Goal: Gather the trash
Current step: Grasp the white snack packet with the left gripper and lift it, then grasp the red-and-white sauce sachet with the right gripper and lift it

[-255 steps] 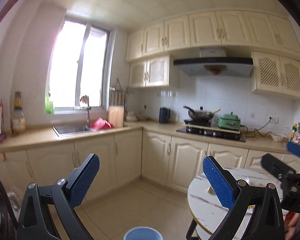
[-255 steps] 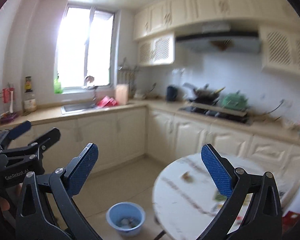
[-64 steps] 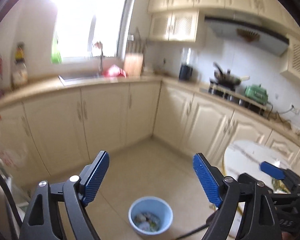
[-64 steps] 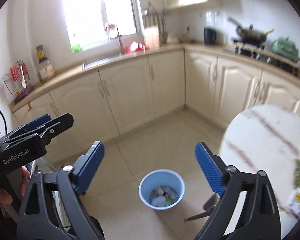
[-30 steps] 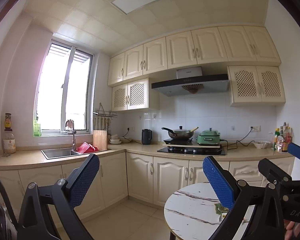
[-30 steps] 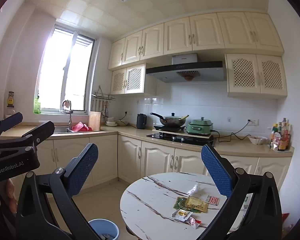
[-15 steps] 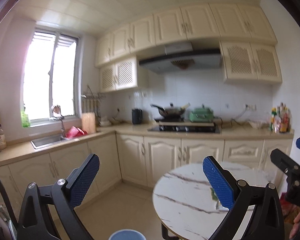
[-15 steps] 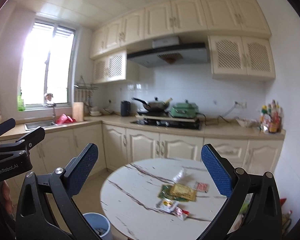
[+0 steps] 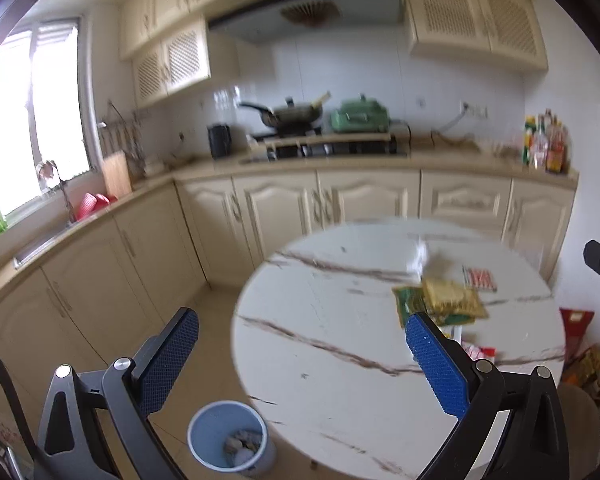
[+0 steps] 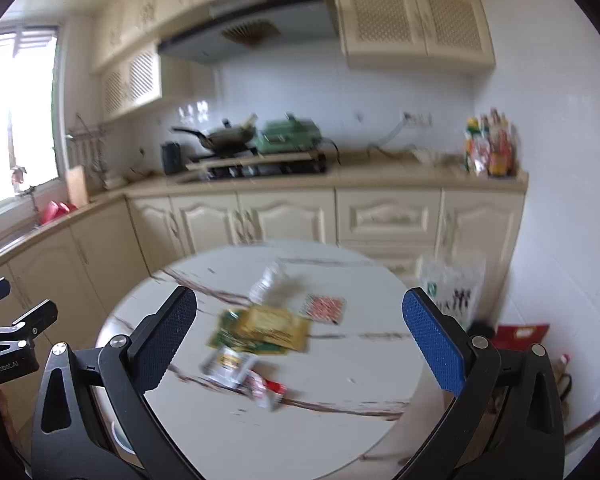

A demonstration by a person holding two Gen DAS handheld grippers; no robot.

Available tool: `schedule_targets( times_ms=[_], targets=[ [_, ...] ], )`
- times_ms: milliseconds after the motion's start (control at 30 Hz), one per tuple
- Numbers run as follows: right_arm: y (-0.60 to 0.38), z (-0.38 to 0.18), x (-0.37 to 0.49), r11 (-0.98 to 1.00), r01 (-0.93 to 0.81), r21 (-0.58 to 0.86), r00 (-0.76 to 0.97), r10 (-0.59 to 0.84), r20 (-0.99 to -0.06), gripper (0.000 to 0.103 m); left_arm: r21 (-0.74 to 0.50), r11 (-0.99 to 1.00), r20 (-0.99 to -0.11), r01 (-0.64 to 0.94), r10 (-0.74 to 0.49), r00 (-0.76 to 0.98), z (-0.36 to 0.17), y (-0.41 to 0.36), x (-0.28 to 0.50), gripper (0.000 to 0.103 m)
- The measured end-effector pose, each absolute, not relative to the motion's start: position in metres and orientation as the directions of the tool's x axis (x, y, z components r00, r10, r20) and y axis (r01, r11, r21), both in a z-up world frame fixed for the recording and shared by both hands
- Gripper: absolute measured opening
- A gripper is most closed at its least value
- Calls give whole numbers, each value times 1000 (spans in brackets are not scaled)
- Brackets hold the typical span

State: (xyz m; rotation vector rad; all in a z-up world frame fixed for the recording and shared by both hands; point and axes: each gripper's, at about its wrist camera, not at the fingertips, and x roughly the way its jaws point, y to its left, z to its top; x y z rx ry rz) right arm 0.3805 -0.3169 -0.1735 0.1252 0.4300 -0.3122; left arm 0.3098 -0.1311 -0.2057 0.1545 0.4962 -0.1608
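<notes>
Several wrappers lie on a round white marble table (image 10: pixel 228 420): a yellow packet (image 10: pixel 274 326) on a green packet (image 10: pixel 224 332), a red-patterned one (image 10: pixel 326 308), a clear one (image 10: pixel 266 282), and a silver and red sachet (image 10: pixel 240 372). The yellow packet (image 9: pixel 452 300) also shows in the left wrist view. A blue bin (image 9: pixel 230 438) with trash inside stands on the floor left of the table (image 9: pixel 320 320). My left gripper (image 9: pixel 300 360) is open above the table's left edge. My right gripper (image 10: pixel 300 340) is open above the wrappers, holding nothing.
Cream cabinets (image 9: pixel 280 208) and a counter with a stove, wok (image 9: pixel 292 114) and green pot (image 9: pixel 360 114) run behind the table. Bottles (image 10: pixel 488 148) stand at the counter's right end. A white bag (image 10: pixel 456 288) and red bag (image 10: pixel 520 334) sit on the floor by the right wall.
Both views have tilted down and come closer to the table. The wrappers now sit between the right gripper's fingers in view, and the blue bin has come into the left wrist view.
</notes>
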Motion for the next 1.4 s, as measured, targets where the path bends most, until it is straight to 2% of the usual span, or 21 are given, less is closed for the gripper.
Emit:
schedule_targets(
  times_ms=[333,667,767,900,1000,1033,1133,1233,1333,1367,1400],
  targets=[
    [-380,-253,435,929,361,77,745,-238,-623,103,67,920,-686,386,-238,687,-224,-229,434,102],
    [-397,-289,451,940,329,95,710,-179,-681,103,9,913,-785,407,-245,568,-241,-283,538,101],
    [-396,-293,455,945,313,98,710,-164,-685,103,-27,919,-790,394,-261,555,-242,-282,556,99],
    [-394,-295,460,950,295,99,710,-149,-688,103,-96,908,-788,409,-320,526,-249,-281,569,88],
    [-390,-295,464,954,285,95,708,-142,-692,103,-103,907,-779,409,-329,533,-246,-274,575,69],
    [-387,-296,465,956,278,94,708,-138,-693,103,-107,908,-776,404,-330,537,-245,-272,577,59],
    [-382,-296,467,960,262,94,708,-126,-695,103,-107,903,-775,416,-338,534,-246,-263,563,53],
    [-374,-296,469,966,242,87,708,-114,-697,103,-124,911,-765,393,-340,547,-244,-236,535,34],
    [-364,-296,473,973,217,75,703,-103,-704,103,-149,910,-756,387,-357,549,-246,-219,522,25],
    [-362,-296,475,975,209,76,700,-95,-708,103,-148,912,-748,383,-356,560,-243,-209,508,9],
    [-358,-297,477,977,198,76,697,-86,-712,103,-135,915,-744,379,-346,571,-241,-202,501,7]
  ],
)
